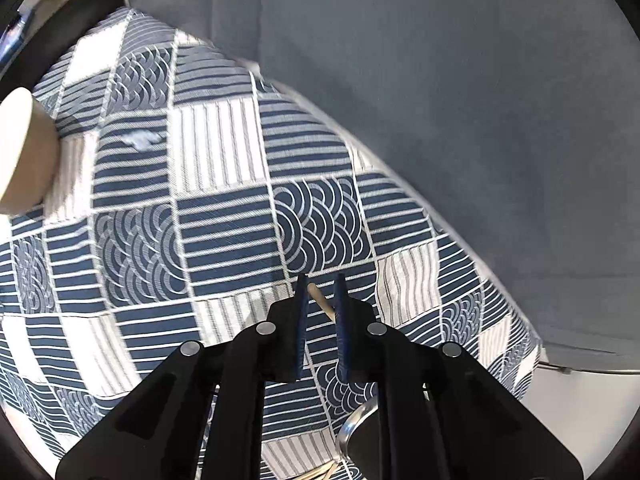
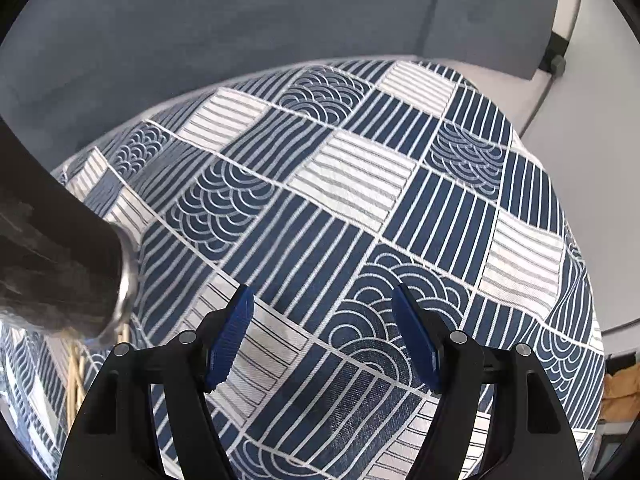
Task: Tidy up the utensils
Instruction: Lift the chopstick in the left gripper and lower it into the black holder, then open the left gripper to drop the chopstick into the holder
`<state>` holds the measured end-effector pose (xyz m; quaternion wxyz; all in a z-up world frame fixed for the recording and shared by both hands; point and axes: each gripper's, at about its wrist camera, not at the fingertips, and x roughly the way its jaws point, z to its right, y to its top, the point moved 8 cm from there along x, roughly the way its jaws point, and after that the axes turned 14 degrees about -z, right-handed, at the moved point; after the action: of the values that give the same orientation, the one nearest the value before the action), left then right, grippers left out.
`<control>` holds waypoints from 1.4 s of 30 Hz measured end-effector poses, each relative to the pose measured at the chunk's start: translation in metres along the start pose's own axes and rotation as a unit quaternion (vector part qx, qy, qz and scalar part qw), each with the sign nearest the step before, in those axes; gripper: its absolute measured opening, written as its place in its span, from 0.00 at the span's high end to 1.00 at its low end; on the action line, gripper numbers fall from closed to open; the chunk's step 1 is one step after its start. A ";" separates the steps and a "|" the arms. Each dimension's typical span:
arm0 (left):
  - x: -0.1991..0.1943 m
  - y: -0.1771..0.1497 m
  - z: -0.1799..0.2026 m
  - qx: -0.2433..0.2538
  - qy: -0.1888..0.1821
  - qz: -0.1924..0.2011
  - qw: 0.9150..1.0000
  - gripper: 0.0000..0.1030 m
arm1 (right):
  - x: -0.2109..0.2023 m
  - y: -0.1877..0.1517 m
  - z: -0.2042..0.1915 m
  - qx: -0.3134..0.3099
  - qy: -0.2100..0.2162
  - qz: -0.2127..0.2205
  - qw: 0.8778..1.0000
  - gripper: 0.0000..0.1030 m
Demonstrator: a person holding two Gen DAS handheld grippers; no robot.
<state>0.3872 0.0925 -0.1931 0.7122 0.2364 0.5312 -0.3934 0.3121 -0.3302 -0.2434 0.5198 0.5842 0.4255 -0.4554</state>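
Mid-task, by the look of it. Left gripper is pinched narrow on a thin wooden stick, probably a chopstick, tip poking out between the blue pads, held above the patterned tablecloth. A metal cup rim shows at lower centre of the left view, just under the gripper; likely the holder, stick not yet in it. More pale sticks lie at lower left of the right view, beside the same metal cup, so sorting is left to do. Right gripper hangs wide apart, holding nothing, angled down at the surface. A beige round object sits at left edge, unclear what.
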 end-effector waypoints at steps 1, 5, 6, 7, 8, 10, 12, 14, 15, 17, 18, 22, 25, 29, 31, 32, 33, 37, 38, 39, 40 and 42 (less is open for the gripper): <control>-0.013 0.001 -0.007 0.001 -0.002 0.005 1.000 0.90 | -0.004 0.001 -0.001 -0.002 0.001 0.003 1.000 0.35; -0.049 0.000 -0.013 0.016 -0.009 0.031 0.999 0.96 | -0.025 0.004 -0.009 -0.016 0.005 0.024 1.000 0.35; -0.053 -0.003 -0.009 0.020 -0.013 0.037 0.999 0.96 | -0.029 0.005 -0.010 -0.019 0.006 0.029 0.999 0.35; -0.055 -0.005 -0.007 0.022 -0.017 0.040 0.999 0.96 | -0.034 0.006 -0.013 -0.023 0.007 0.034 0.999 0.35; -0.058 -0.009 -0.006 0.025 -0.023 0.043 0.998 0.96 | -0.041 0.007 -0.017 -0.027 0.010 0.041 0.999 0.35; -0.064 -0.016 0.000 0.035 -0.036 0.048 0.998 0.96 | -0.052 0.008 -0.024 -0.036 0.015 0.052 0.998 0.35; -0.076 -0.026 0.007 0.054 -0.041 0.063 0.996 0.96 | -0.065 0.010 -0.031 -0.043 0.031 0.065 0.996 0.35; -0.089 -0.036 0.014 0.073 -0.051 0.073 0.993 0.96 | -0.083 0.012 -0.043 -0.051 0.054 0.083 0.994 0.35; -0.097 -0.042 0.019 0.084 -0.062 0.077 0.992 0.96 | -0.089 0.014 -0.047 -0.055 0.060 0.090 0.993 0.35; -0.115 -0.050 0.026 0.099 -0.076 0.089 0.988 0.96 | -0.104 0.018 -0.057 -0.063 0.070 0.104 0.990 0.35; -0.126 -0.056 0.032 0.110 -0.085 0.097 0.986 0.96 | -0.113 0.020 -0.063 -0.070 0.076 0.113 0.988 0.35; -0.171 -0.075 0.056 0.151 -0.115 0.127 0.974 0.96 | -0.147 0.026 -0.082 -0.093 0.095 0.147 0.980 0.35; -0.196 -0.090 0.080 0.182 -0.135 0.146 0.963 0.96 | -0.168 0.028 -0.094 -0.099 0.119 0.166 0.974 0.35; -0.222 -0.109 0.112 0.220 -0.149 0.173 0.949 0.96 | -0.189 0.027 -0.108 -0.112 0.148 0.191 0.964 0.57; -0.227 -0.118 0.129 0.244 -0.135 0.193 0.941 0.96 | -0.191 0.025 -0.113 -0.120 0.141 0.196 0.963 0.66; -0.227 -0.122 0.137 0.254 -0.140 0.196 0.937 0.96 | -0.192 0.023 -0.115 -0.126 0.144 0.197 0.962 0.75; -0.225 -0.127 0.146 0.268 -0.142 0.195 0.933 0.96 | -0.191 0.020 -0.117 -0.129 0.147 0.196 0.961 0.79; -0.207 -0.142 0.169 0.319 -0.099 0.223 0.916 0.96 | -0.185 0.010 -0.121 -0.139 0.148 0.188 0.961 0.91; -0.202 -0.146 0.172 0.326 -0.096 0.228 0.912 0.96 | -0.183 0.008 -0.122 -0.143 0.148 0.186 0.961 0.94; -0.193 -0.150 0.175 0.337 -0.093 0.232 0.908 0.96 | -0.181 0.006 -0.122 -0.146 0.148 0.184 0.961 0.95; -0.187 -0.152 0.176 0.343 -0.079 0.236 0.906 0.96 | -0.179 0.005 -0.122 -0.148 0.146 0.182 0.961 0.95; -0.168 -0.159 0.181 0.370 -0.064 0.237 0.896 0.96 | -0.175 0.002 -0.122 -0.151 0.144 0.177 0.962 0.95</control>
<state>0.3404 -0.0839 0.0366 0.6779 0.5760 0.2294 -0.3950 0.2859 -0.2130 -0.0666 0.6080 0.6241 0.4493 -0.1974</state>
